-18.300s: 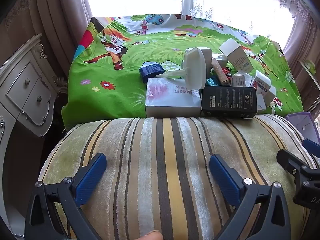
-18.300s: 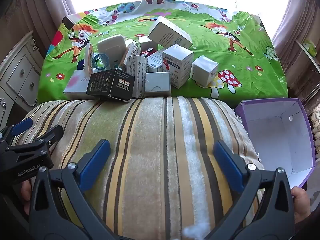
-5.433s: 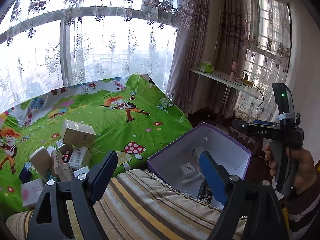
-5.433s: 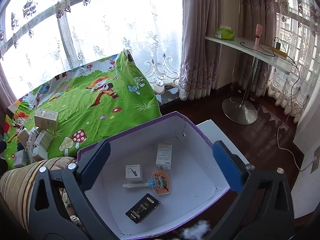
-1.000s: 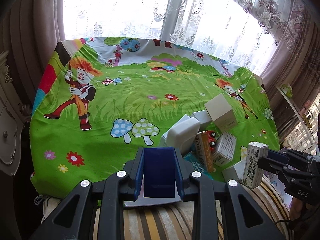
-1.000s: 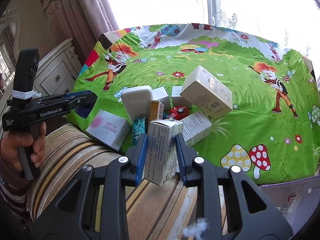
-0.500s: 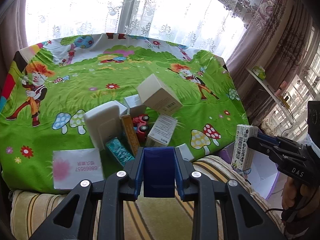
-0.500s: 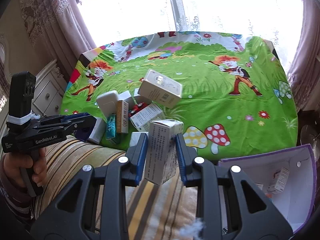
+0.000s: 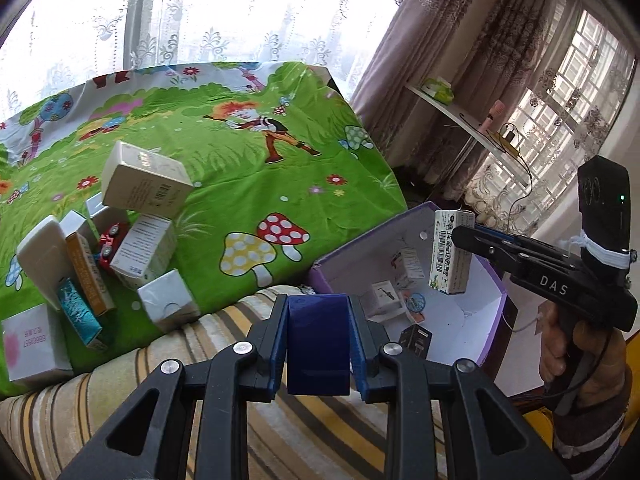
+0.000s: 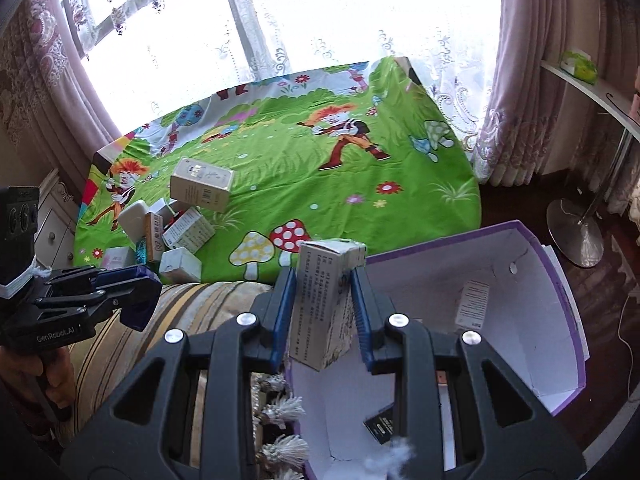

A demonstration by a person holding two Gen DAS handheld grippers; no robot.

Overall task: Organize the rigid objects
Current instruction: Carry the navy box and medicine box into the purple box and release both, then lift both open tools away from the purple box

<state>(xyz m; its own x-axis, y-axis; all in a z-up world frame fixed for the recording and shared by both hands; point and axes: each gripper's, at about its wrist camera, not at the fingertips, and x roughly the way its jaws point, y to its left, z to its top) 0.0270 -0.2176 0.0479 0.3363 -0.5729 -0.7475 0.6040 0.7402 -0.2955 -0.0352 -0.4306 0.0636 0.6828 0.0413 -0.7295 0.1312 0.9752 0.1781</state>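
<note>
My left gripper [image 9: 319, 344] is shut on a dark blue box [image 9: 318, 346] and holds it above the striped cushion [image 9: 256, 432]. My right gripper [image 10: 324, 308] is shut on a tall white printed carton [image 10: 326, 300], held over the near left corner of the purple-rimmed white box [image 10: 560, 280]. The left wrist view shows that carton [image 9: 450, 256] hanging above the same box [image 9: 496, 320], which holds several small items. A pile of small boxes [image 9: 132, 216] lies on the green cartoon sheet [image 9: 260, 184]; it also shows in the right wrist view [image 10: 184, 220].
A white dresser [image 10: 52, 224] stands left of the table. A shelf [image 9: 472, 124] and lace curtains [image 9: 532, 152] are at the right. A round metal stand base [image 10: 576, 236] sits on the dark floor beyond the box.
Both grippers have swung right with their loads. The right gripper's carton has moved from over the cushion to over the purple box; the left view now takes in the box.
</note>
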